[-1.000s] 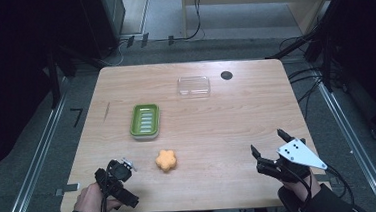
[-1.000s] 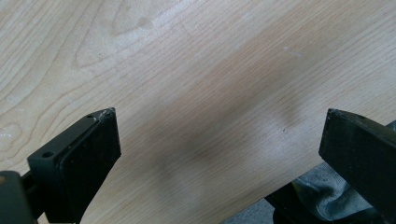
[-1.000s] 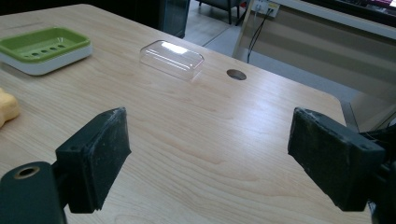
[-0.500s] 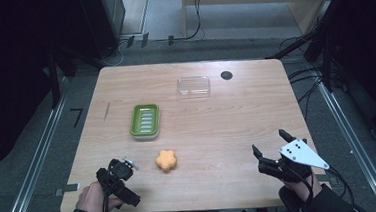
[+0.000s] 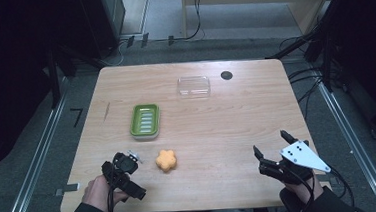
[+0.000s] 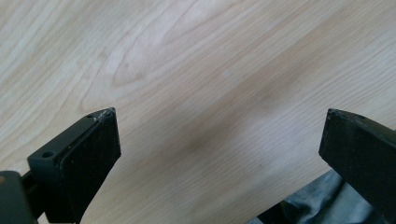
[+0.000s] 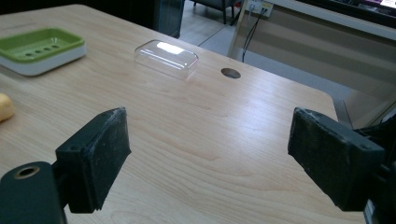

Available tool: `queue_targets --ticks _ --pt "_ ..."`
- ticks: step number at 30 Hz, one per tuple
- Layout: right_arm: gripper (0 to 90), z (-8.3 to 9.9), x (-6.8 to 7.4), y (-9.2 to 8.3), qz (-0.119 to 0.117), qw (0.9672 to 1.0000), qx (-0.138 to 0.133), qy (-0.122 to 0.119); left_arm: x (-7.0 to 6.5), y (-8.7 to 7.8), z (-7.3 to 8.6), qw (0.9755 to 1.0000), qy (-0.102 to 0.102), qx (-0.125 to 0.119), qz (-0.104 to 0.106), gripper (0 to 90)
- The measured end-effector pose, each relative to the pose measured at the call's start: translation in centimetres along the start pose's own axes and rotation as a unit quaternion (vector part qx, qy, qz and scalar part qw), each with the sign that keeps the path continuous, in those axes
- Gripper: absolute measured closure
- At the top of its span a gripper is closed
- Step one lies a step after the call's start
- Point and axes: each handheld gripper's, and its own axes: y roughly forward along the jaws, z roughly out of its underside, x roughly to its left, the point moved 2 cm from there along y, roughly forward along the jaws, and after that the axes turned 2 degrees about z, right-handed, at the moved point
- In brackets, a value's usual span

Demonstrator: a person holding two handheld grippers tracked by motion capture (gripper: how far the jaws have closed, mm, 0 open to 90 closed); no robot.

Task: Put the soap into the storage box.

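While both grippers rested low over the near edge of the table (image 5: 216, 114), the high view showed the left gripper (image 5: 123, 173) held in a hand (image 5: 98, 191) by the near left corner, its jaws too foreshortened there to judge. Just beside it, toward the middle of the near edge, lay an orange flower-shaped piece (image 5: 166, 160), apart from the gripper. The green soap dish (image 5: 145, 121) sat farther in, left of the table's centre, and the clear lid (image 5: 193, 86) lay near the far edge, with a dark round hole (image 5: 226, 75) in the tabletop just beside it toward the far right corner. The right gripper (image 5: 272, 150) hovered by the near right corner with its jaws spread apart and empty.

In the left gripper view, the left gripper (image 6: 219, 135) had its jaws wide apart over bare wood (image 6: 196, 70), with nothing between them.

In the right gripper view, the right gripper (image 7: 208, 135) likewise stood wide open and empty. Beyond it lay the clear lid (image 7: 166, 58), the hole (image 7: 230, 73), the green soap dish (image 7: 39, 49) at the left edge of the picture, and a sliver of the orange piece (image 7: 4, 107).
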Motion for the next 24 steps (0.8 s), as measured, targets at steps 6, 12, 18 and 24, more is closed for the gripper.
queue_targets --ticks 6,12,18,24 --pt "13.4 -0.1 0.1 0.1 -0.001 1.0 0.001 -0.002 -0.7 -0.5 -1.3 0.9998 0.011 -0.013 -0.002 0.0" --pt "13.4 0.0 0.1 0.2 -0.004 1.0 0.001 -0.005 -1.1 -0.3 -2.4 0.9998 0.013 -0.017 0.001 0.0" --pt "13.4 -0.1 0.2 0.3 -0.007 1.0 0.001 -0.005 -1.4 -0.2 -3.2 0.9997 0.018 -0.013 0.004 0.0" --pt "13.4 -0.1 0.2 0.4 -0.009 0.9999 0.002 -0.007 -1.4 0.0 -4.2 0.9996 0.022 -0.01 0.011 0.0"
